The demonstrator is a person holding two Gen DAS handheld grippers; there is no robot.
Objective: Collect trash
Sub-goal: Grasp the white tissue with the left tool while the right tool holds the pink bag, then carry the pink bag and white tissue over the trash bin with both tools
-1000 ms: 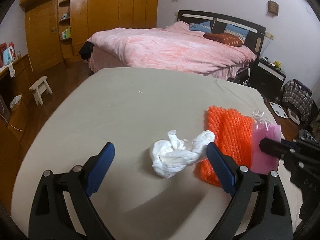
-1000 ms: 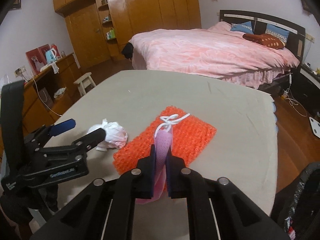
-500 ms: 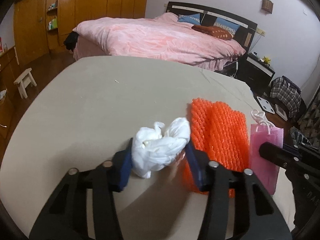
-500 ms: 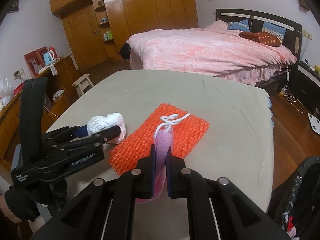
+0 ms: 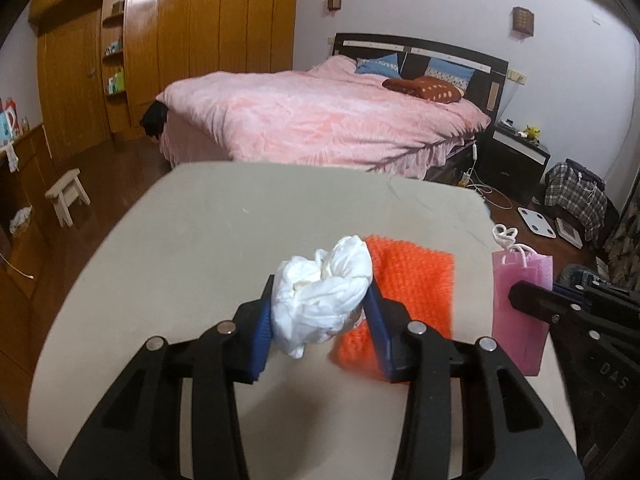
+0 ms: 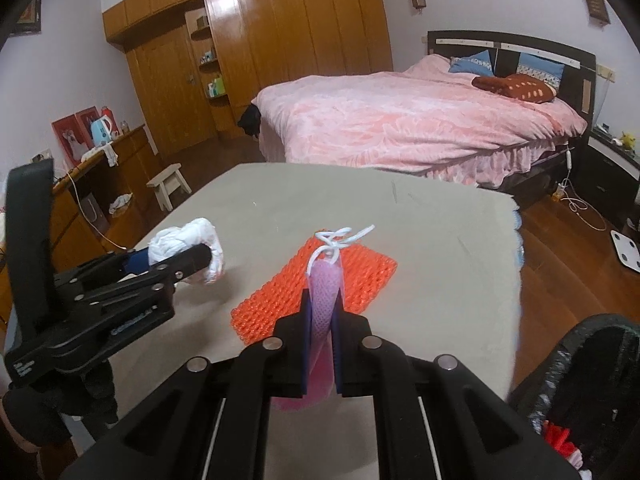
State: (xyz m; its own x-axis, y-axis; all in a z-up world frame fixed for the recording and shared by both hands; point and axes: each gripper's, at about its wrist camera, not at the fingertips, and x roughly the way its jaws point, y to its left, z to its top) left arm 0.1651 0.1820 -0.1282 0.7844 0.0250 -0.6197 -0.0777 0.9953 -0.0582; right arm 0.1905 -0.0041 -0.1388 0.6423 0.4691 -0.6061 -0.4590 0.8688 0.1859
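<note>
White wad and pink pouch both pinched, orange mesh left on the tabletop

The crumpled white wad (image 5: 324, 300), probably tissue or thin plastic, looks light and soft, so it should squash under pressure; taking it across its bulky middle suits it, and the left tool (image 5: 320, 320) is closing its blue pads on exactly that part, just above the tabletop (image 5: 200, 240). The pink mesh pouch (image 6: 326, 300) is limp and flat, clenched low on its body by the right tool (image 6: 322, 336), white cord on top. A second ago the left tool stood wide open short of the wad, which lay beside the orange mesh sheet (image 5: 412, 280); now the wad is gripped and raised
</note>
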